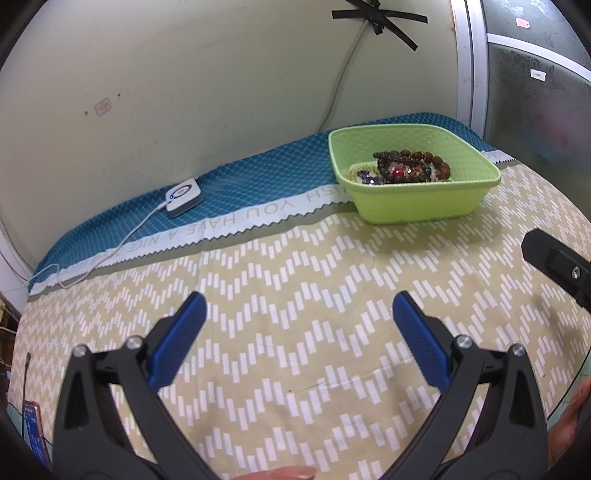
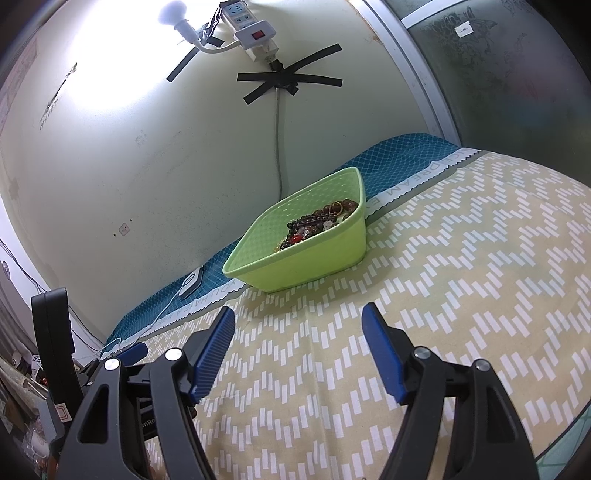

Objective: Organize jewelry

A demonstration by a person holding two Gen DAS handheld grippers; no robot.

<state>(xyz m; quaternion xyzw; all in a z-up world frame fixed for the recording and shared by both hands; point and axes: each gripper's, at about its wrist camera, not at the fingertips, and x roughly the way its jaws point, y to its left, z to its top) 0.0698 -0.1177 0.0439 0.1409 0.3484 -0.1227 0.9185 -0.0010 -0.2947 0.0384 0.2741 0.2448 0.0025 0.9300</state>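
Observation:
A lime green plastic basket (image 1: 424,206) (image 2: 314,266) stands at the back of the table, half on the blue mat. Inside lies a tangle of jewelry (image 1: 410,168) (image 2: 317,223): brown and dark bead bracelets, a red bead, some gold pieces. My left gripper (image 1: 299,314) hovers open over the patterned cloth, well short of the basket, with nothing between its blue pads. My right gripper (image 2: 299,325) is also open and empty, a short way in front of the basket. Part of the right gripper's black body (image 1: 557,262) shows at the left view's right edge.
A yellow zigzag tablecloth (image 1: 295,280) covers the table, with a blue mat (image 1: 236,177) along the wall. A small white device (image 1: 183,196) with a cable lies on the mat at left. A power strip (image 2: 251,29) and taped cable hang on the wall.

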